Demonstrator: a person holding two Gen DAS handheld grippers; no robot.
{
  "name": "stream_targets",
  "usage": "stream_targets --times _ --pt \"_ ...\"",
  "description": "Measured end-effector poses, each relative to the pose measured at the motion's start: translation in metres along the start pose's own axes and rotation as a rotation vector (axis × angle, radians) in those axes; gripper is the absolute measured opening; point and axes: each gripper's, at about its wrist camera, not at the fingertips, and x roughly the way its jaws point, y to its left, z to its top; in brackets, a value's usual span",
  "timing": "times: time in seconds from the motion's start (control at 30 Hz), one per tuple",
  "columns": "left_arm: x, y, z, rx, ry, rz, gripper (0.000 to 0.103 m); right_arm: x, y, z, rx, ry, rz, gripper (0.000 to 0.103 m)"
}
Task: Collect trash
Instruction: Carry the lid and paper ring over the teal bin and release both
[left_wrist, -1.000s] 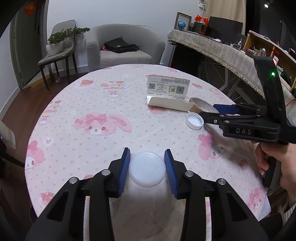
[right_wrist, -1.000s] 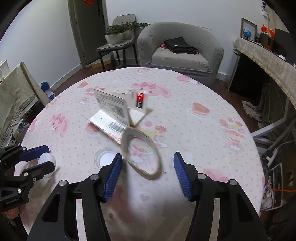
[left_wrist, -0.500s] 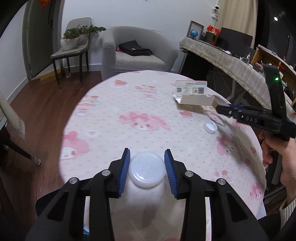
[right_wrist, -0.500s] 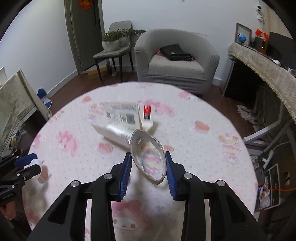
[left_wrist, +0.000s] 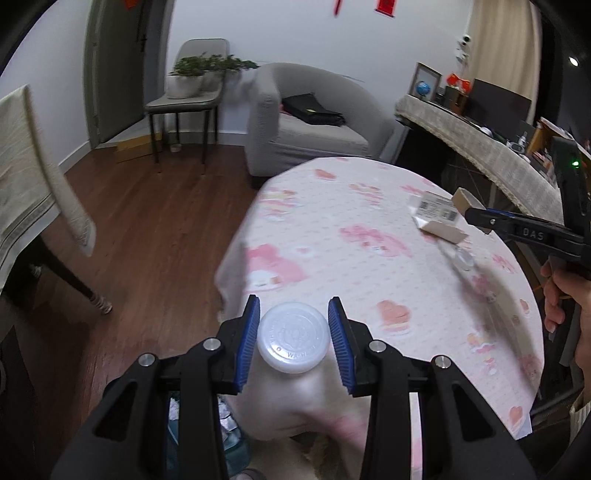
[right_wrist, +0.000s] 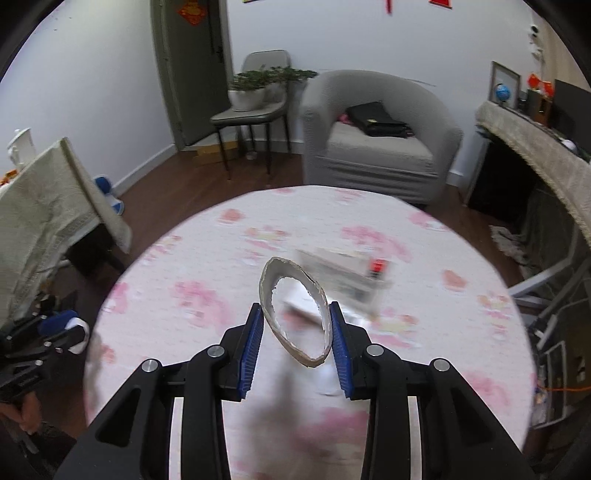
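- Left wrist view: your left gripper (left_wrist: 293, 341) is clamped on the white plastic lid (left_wrist: 293, 339), blue pads tight on both sides of its rim.
- A second ago that lid sat over the middle of the table; now it hangs past the table's near-left edge, over the wooden floor (left_wrist: 147, 236). That reads as a carry toward a drop point.
- Below the jaws, at the near bottom of the frame, something with crumpled bits shows; it may be a bin, but too little is visible to tell.
- Still on the pink tablecloth (left_wrist: 332, 229), far right: an opened cardboard box (left_wrist: 437, 218) and a small clear cap (left_wrist: 464, 260) just near of it. Both look like trash left to collect.
- Your right gripper (left_wrist: 476, 216) shows at the right edge, above that box.
- Right wrist view: the right gripper (right_wrist: 295, 332) is now gripping the torn cardboard ring (right_wrist: 295, 317), squeezed into an oval. A second ago the jaws stood wide around it on the cloth; now it is lifted clear of the table.
- The box (right_wrist: 343, 277) lies blurred just beyond the ring. The left gripper (right_wrist: 55, 332) with its lid is at the far left edge.
- In the way: the draped table (right_wrist: 55, 206) on the left stands close to the carry path. The armchair (right_wrist: 376, 136) is well apart.
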Motion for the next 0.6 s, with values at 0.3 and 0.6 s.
stream_targets --times 0.3,0.6 --pt "-0.011 0.057 -0.022 -0.061 0.022 0.101 0.041 0.004 0.084 0.012 -0.103 -0.007 0.139 0.036" --pt "-0.022 0.111 -0.050 -0.118 0.062 0.172 0.041 0.013 0.162 0.008 -0.195 0.020 0.252 0.036"
